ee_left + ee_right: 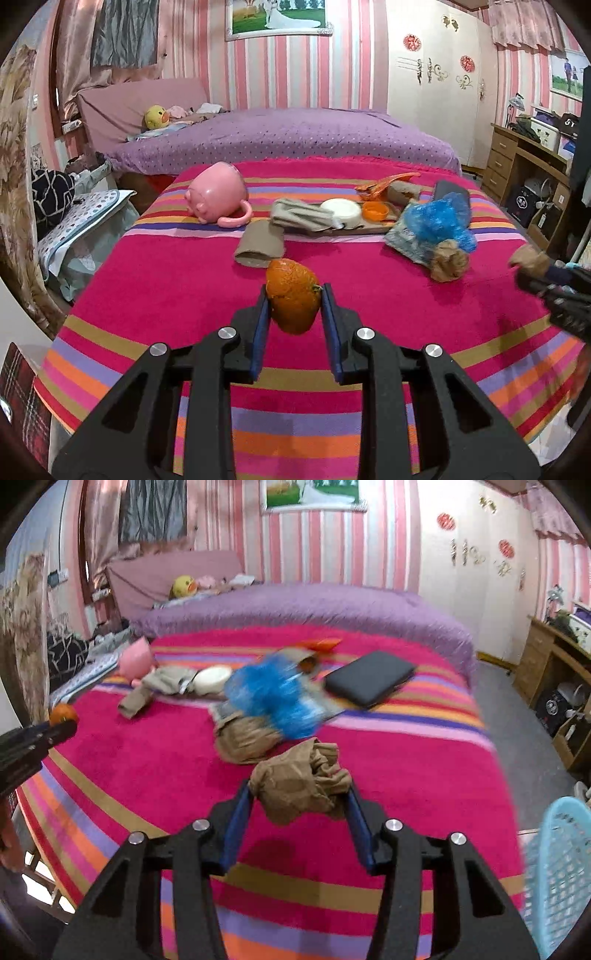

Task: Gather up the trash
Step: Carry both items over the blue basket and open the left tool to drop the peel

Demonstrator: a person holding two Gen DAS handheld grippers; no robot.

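Clamped between the blue pads of the left gripper (294, 300), an orange peel (293, 295) hangs above the striped blanket (166, 288), while the right gripper (301, 794) pinches a crumpled brown paper wad (301, 784). Both pieces seem lifted and mid-carry. Next, each likely needs swinging over the light-blue basket (557, 871) at the right edge before the jaws part.

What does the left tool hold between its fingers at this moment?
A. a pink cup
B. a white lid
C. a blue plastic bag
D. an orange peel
D. In the left wrist view, the left tool is shut on the orange peel, lifted above the striped blanket; the pink cup lies on its side farther back.
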